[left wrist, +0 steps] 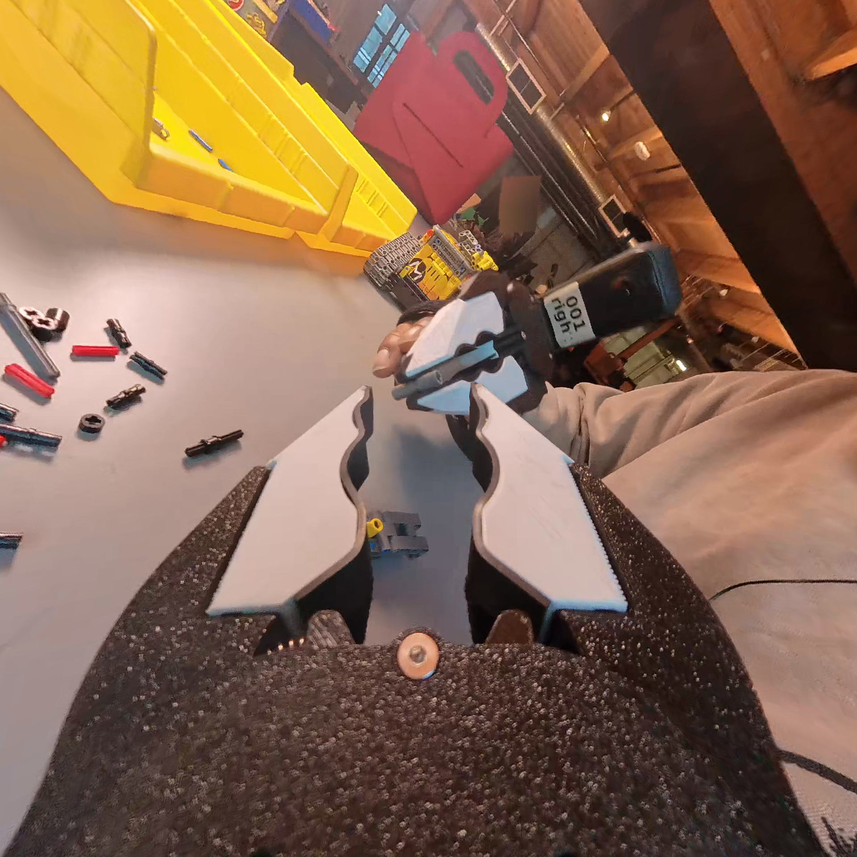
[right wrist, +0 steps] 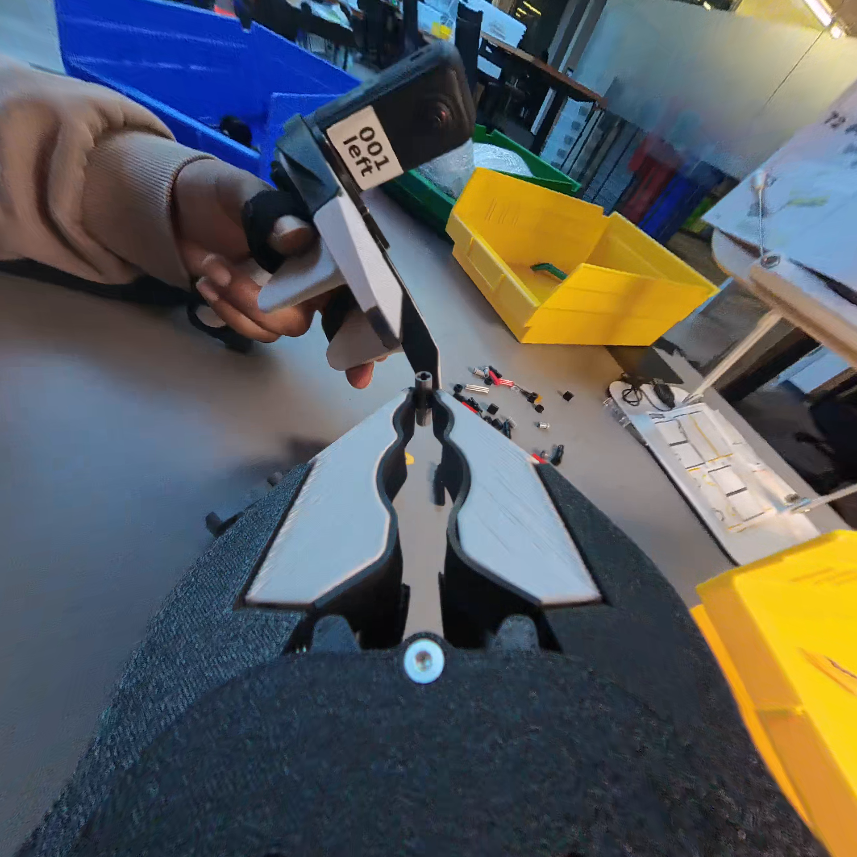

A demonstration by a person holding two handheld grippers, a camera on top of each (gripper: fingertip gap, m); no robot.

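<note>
On the left of the grey bench [left wrist: 259,324], small black and red pins [left wrist: 95,350] lie scattered before a yellow bin [left wrist: 222,139]. The left tongs [left wrist: 422,394] stand wide apart and hold nothing; a small dark block [left wrist: 399,533] lies on the bench between them. Just beyond, to the right, the right tongs [right wrist: 423,394] are closed on a short dark grey axle [right wrist: 423,403].

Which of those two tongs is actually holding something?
The right tongs: they pinch a dark grey rod at the tips. The left tongs gape open and empty, above a small grey block.
</note>
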